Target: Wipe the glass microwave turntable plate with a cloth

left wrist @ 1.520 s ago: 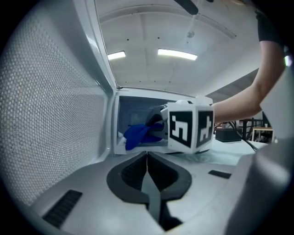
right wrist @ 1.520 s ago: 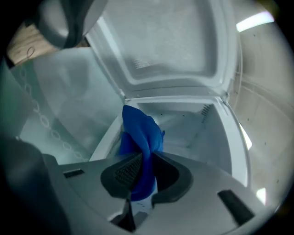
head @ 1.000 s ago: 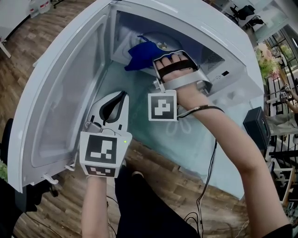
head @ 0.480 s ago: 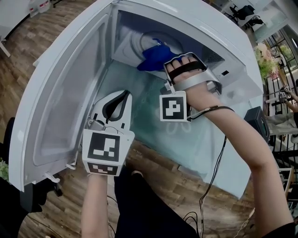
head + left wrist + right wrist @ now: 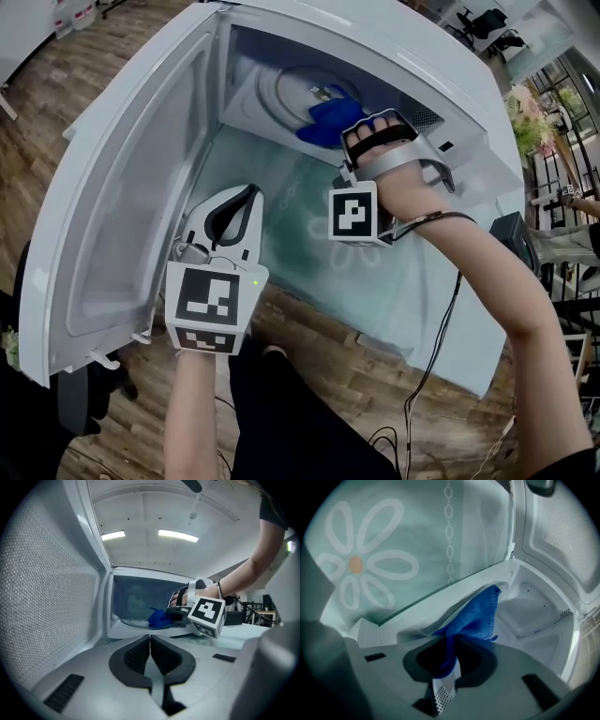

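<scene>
Right claw [image 5: 451, 644] clamping crumpled blue microfibre cloth [image 5: 477, 613], holding it against near-right edge of round clear glass turntable plate [image 5: 281, 94] inside open white microwave [image 5: 122, 187]. Wiping likely under way. Left claw [image 5: 150, 641] idling closed, empty, outside cavity. Next move probably calling for sweeping cloth across uncovered glass under light pressure.

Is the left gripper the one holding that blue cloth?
No, the left gripper is closed on nothing; the blue cloth is pinched in the right gripper.

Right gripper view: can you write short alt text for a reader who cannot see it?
The right gripper, jaws shut on a blue cloth, holds it at the opening of the white microwave cavity. A pale green floral tablecloth fills the upper left.
</scene>
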A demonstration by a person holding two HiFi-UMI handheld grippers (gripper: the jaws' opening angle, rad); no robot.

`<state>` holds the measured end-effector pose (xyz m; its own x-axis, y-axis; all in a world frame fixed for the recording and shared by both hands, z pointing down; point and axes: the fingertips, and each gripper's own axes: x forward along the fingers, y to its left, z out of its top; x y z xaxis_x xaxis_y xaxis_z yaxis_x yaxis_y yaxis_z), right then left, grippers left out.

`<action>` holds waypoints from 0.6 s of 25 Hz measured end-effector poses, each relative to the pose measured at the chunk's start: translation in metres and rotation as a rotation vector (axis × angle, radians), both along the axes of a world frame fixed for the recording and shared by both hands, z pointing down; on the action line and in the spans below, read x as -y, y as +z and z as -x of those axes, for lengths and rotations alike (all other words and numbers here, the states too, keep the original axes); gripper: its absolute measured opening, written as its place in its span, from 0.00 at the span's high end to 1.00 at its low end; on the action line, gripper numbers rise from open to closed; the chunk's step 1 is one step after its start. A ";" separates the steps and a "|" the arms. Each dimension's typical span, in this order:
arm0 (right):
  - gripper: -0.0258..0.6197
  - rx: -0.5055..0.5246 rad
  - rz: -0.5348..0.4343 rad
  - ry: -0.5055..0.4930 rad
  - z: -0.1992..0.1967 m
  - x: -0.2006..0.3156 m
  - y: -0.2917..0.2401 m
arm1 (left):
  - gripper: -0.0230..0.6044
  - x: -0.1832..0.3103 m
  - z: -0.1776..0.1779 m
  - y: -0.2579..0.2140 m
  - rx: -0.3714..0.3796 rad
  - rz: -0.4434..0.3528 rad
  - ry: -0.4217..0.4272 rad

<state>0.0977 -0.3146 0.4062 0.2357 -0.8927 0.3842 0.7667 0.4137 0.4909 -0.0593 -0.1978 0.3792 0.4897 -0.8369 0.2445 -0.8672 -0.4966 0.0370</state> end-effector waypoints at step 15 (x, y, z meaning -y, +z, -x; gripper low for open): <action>0.89 0.101 0.026 0.048 0.003 -0.018 -0.015 | 0.95 -0.006 0.000 -0.011 0.004 -0.002 0.001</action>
